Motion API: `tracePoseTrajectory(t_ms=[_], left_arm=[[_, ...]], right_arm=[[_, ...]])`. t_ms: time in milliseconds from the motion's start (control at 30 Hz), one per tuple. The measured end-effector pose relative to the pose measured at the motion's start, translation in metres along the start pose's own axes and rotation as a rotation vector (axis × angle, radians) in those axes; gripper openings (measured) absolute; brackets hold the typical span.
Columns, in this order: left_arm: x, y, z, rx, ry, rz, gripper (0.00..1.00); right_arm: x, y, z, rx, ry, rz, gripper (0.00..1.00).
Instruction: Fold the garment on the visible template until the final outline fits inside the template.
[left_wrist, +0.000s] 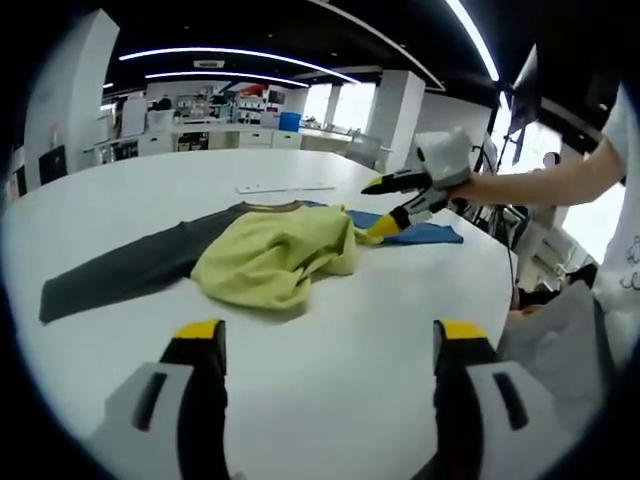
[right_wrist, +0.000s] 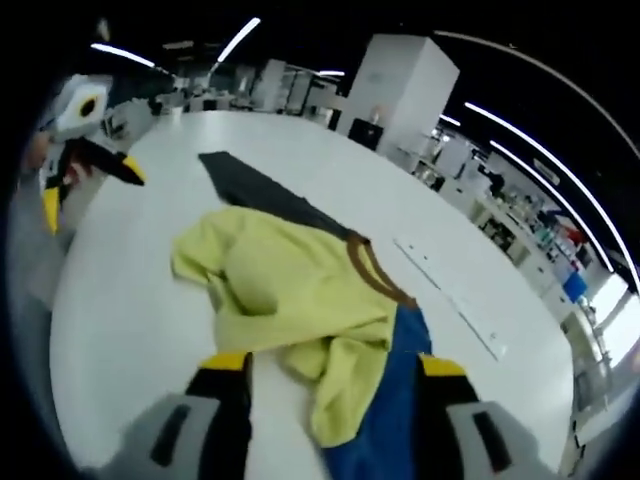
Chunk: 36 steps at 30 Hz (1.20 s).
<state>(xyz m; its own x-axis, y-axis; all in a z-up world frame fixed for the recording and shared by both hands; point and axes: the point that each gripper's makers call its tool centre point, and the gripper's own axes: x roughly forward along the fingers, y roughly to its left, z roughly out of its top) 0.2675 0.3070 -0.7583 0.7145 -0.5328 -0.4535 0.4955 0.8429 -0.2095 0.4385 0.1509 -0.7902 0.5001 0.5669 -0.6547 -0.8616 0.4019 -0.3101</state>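
Folding barely begun: shirt (left_wrist: 265, 258) bunched on counter (left_wrist: 350, 380) beside blue template (left_wrist: 425, 233), left tool (left_wrist: 330, 335) open, right tool (right_wrist: 335, 365) open.

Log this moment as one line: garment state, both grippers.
shirt: bunched on table, grey sleeve spread flat | left gripper: open, clear of shirt | right gripper: open, at shirt's blue part

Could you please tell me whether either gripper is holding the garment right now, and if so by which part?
Nothing is held. The left gripper is open above bare white table; the right gripper is open beside the crumpled yellow, grey-sleeved garment.
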Motion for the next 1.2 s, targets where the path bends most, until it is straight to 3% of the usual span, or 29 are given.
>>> tracePoseTrajectory(t_ms=[100, 167, 300, 433, 533, 700, 800, 967, 1000, 1200], left_arm=[[-0.001, 0.001, -0.001, -0.005, 0.001, 0.003, 0.82], [-0.002, 0.001, -0.003, -0.006, 0.003, 0.007, 0.82], [-0.005, 0.002, -0.005, -0.017, 0.000, 0.013, 0.82], [-0.006, 0.001, -0.007, -0.024, 0.003, 0.017, 0.82], [-0.007, 0.001, -0.008, -0.029, 0.001, 0.019, 0.82], [-0.007, 0.001, -0.012, -0.042, 0.007, 0.019, 0.82], [-0.008, 0.001, -0.012, -0.039, 0.009, 0.022, 0.82], [-0.010, 0.003, -0.013, -0.044, 0.010, 0.028, 0.82], [-0.011, 0.003, -0.014, -0.045, 0.011, 0.029, 0.82], [-0.009, 0.003, -0.015, -0.050, 0.014, 0.028, 0.81]], right_arm=[[0.008, 0.006, -0.005, -0.054, 0.014, -0.008, 0.51], [0.010, 0.010, -0.004, -0.039, 0.009, 0.004, 0.47], [0.012, 0.014, -0.004, -0.053, 0.014, -0.006, 0.30], [0.022, 0.013, -0.013, -0.086, 0.042, -0.021, 0.23], [0.016, 0.021, -0.011, -0.077, 0.048, -0.019, 0.17], [0.032, 0.020, -0.021, -0.105, 0.062, -0.037, 0.15], [0.033, 0.022, -0.019, -0.096, 0.064, -0.045, 0.11], [0.036, 0.015, -0.023, -0.151, 0.090, -0.105, 0.04], [0.036, 0.014, -0.023, -0.145, 0.087, -0.110, 0.00], [0.032, 0.009, -0.022, -0.055, 0.060, -0.125, 0.00]])
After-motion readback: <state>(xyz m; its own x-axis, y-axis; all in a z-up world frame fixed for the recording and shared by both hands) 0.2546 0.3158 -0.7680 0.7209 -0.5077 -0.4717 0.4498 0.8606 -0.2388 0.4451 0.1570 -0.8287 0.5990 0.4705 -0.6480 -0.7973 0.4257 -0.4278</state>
